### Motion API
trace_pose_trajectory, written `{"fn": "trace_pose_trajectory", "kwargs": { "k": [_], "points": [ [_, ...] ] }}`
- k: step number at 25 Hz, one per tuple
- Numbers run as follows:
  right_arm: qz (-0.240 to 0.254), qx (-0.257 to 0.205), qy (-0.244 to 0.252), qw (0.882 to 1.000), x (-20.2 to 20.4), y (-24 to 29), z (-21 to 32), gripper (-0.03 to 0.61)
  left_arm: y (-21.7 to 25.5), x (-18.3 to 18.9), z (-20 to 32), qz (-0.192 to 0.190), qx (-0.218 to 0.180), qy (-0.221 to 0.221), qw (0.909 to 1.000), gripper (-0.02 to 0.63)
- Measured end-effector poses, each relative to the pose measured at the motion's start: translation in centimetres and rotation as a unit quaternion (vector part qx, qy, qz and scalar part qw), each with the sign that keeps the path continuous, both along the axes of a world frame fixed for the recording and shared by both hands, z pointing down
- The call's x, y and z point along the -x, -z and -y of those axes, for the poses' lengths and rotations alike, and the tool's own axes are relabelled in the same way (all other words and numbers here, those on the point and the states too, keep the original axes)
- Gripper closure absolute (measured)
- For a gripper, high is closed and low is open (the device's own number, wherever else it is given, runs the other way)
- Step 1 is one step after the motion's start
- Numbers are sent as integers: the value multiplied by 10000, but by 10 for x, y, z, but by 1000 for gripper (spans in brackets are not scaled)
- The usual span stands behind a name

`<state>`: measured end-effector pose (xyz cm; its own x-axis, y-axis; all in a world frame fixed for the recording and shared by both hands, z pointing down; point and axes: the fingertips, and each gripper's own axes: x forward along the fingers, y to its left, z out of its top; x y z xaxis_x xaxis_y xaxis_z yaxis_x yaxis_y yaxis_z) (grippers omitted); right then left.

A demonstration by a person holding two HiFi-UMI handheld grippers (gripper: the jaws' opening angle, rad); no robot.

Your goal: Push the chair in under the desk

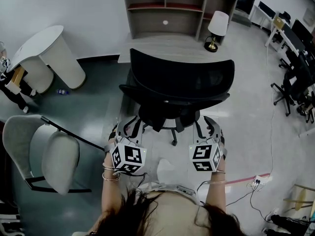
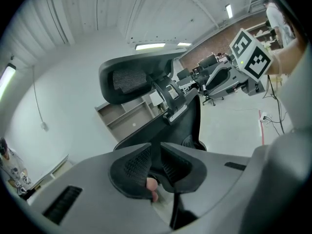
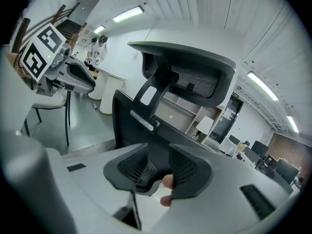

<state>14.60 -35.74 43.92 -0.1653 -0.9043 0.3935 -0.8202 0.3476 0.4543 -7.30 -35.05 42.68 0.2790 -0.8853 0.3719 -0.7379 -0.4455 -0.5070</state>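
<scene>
Black mesh office chair [image 1: 179,82] faces pale wooden surface [image 1: 165,49]. Left hand-held gripper [image 2: 155,152] and right hand-held gripper [image 3: 158,152] straddle its rear edges, jaws part-open, seemingly unclamped, likely readying the push.

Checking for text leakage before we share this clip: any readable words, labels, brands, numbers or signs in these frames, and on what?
No words, brands or numbers can be read in any view.
Left marker cube: black-and-white square patterns only, no letters.
Right marker cube: the same, patterns only.
Small greenish sign by the dark doorway, right gripper view: too small to read.
</scene>
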Motion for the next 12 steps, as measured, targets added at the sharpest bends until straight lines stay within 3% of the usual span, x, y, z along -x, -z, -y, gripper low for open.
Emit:
{"fn": "trace_pose_trajectory", "kwargs": {
  "k": [12],
  "points": [
    [45,-188,-125,9997,5,8,-27,500,7,1,-31,-283,-74,37,9996,569]
  ]
}}
